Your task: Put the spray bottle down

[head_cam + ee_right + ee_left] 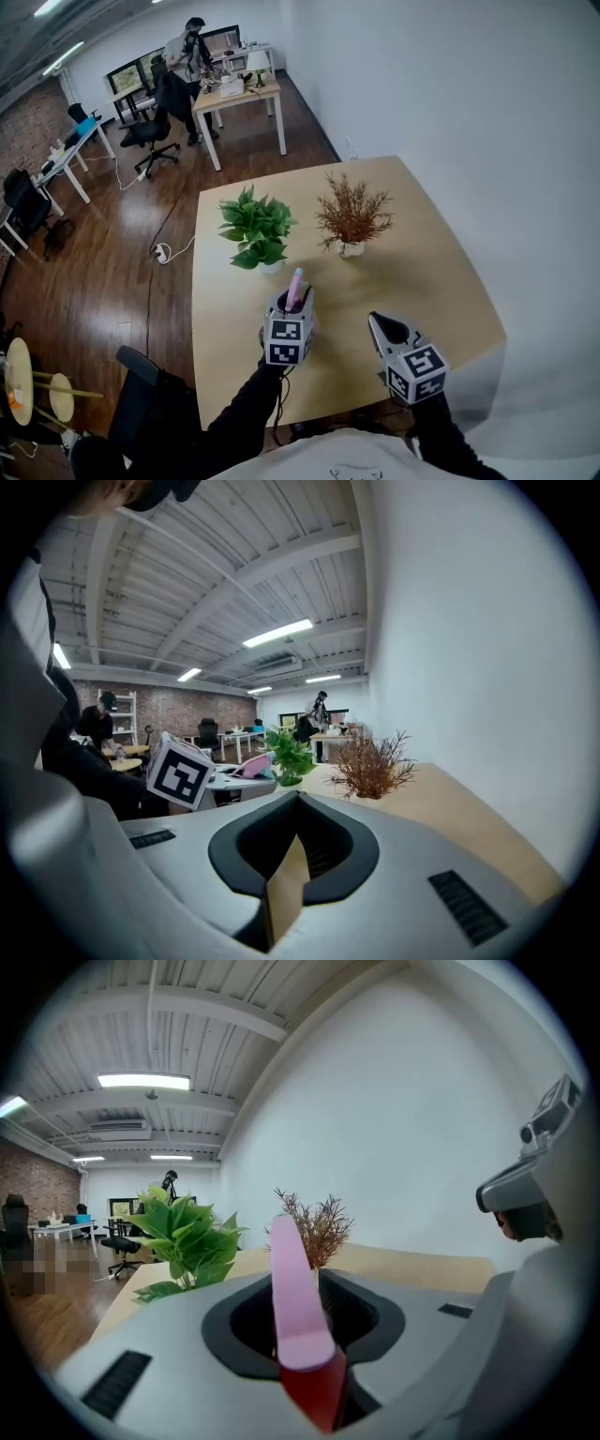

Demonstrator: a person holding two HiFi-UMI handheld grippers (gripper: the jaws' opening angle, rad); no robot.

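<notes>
Left tongs (pixel 292 305) clamp a slim, smooth pink spray bottle (pixel 296 1297)

Green plant (pixel 256 230) beside dried plant (pixel 352 217) on table (pixel 431 272).

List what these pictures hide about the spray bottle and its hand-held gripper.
- Head view: most of the spray bottle, behind the left hand-held gripper; only a pink tip shows.
- Left gripper view: its lower part, sunk in the gripper's housing.
- Every view: whether it touches the table, masked by the gripper.
</notes>
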